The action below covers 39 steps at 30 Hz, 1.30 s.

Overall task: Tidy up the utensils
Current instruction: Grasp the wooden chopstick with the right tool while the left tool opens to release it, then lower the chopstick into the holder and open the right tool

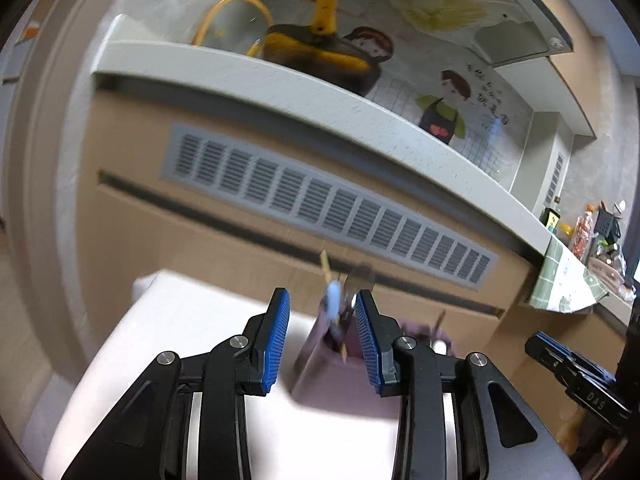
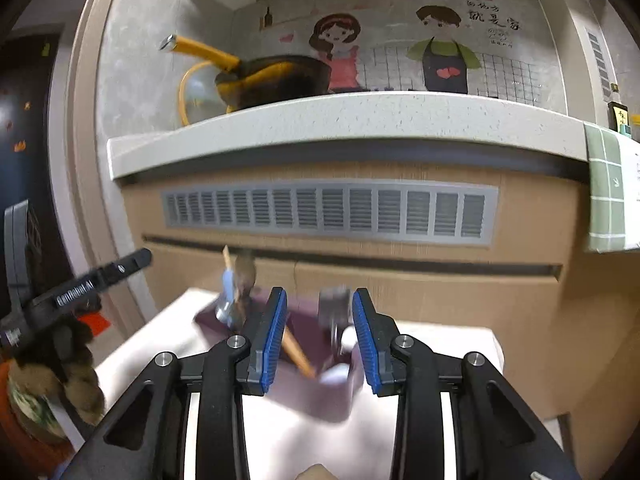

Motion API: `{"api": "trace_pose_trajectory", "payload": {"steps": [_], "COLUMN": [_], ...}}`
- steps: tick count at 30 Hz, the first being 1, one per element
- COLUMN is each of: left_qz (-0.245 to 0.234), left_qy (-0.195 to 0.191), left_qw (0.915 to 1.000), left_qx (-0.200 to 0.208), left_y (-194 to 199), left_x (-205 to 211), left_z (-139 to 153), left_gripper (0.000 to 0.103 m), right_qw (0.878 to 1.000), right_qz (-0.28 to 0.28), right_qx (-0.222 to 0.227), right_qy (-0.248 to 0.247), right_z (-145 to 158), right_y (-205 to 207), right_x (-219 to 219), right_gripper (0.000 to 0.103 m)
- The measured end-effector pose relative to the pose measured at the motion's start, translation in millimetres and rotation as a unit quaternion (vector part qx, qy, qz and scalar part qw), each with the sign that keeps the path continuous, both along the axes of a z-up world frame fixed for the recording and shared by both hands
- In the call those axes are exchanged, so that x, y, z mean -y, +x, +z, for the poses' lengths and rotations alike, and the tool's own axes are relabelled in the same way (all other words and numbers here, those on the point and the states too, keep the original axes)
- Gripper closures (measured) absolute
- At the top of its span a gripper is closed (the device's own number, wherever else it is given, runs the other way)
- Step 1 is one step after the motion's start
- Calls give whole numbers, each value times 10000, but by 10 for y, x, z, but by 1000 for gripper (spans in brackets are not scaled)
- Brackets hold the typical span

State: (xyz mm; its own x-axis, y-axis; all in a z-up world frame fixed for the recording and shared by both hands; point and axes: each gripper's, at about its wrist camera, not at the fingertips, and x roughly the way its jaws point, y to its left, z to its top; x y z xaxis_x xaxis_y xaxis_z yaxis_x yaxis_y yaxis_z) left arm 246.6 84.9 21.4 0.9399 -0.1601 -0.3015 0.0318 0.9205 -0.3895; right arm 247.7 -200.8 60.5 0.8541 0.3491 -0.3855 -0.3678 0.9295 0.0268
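Utensils (image 1: 334,312), blurred but seemingly a spoon and chopsticks, are standing in a purple holder (image 2: 320,380) on the white counter (image 2: 152,360). Left gripper (image 1: 322,336) and right gripper (image 2: 319,336) are both hovering over the holder, jaws apart and gripping nothing.
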Motion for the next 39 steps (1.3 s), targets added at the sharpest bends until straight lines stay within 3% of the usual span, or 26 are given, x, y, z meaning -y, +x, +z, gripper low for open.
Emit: {"api": "trace_pose_trajectory", "payload": {"steps": [6, 11, 14, 18, 20, 22, 27, 29, 32, 35, 38, 39], "left_qz": [456, 1069, 1526, 1964, 2023, 1978, 1713, 1638, 1559, 1445, 1276, 1220], "left_qy": [167, -25, -193, -249, -110, 146, 347, 330, 266, 212, 159, 128], "left_qw": [9948, 9866, 9779, 9671, 9656, 9663, 9710, 9724, 9740, 9754, 9767, 9772], "left_qx": [-892, -1235, -1419, -1601, -1627, -1641, -1629, -1628, -1625, -1650, -1720, -1731], "left_y": [-487, -952, -1203, -1493, -1560, -1611, -1638, -1619, -1561, -1507, -1423, -1391], "left_x": [-255, -776, -1126, -1426, -1449, -1423, -1368, -1358, -1329, -1278, -1173, -1140], "left_z": [-159, -284, -318, -384, -401, -406, -419, -426, -410, -421, -462, -473], "left_gripper": [68, 68, 68, 68, 68, 68, 68, 68, 68, 68, 68, 68], "right_qw": [9992, 9908, 9684, 9216, 9034, 8967, 8990, 8995, 9001, 9125, 9380, 9518], "right_qz": [213, 808, 1771, 3021, 3360, 3408, 3123, 3087, 3061, 2806, 2323, 2096], "right_qx": [-338, -1079, -1732, -2347, -2485, -2514, -2423, -2318, -2215, -2182, -2022, -1808], "right_qy": [-34, -77, -276, -662, -966, -1288, -1884, -2049, -2168, -2026, -1589, -1322], "right_z": [-75, -387, -661, -979, -1132, -1266, -1496, -1518, -1470, -1353, -1046, -838], "right_y": [-326, -521, -649, -853, -932, -966, -915, -935, -964, -872, -635, -539], "right_x": [-47, -358, -832, -1657, -2027, -2293, -2660, -2699, -2675, -2506, -2157, -1980], "right_gripper": [71, 70, 70, 71, 73, 81, 88, 96, 98, 98, 98, 98]}}
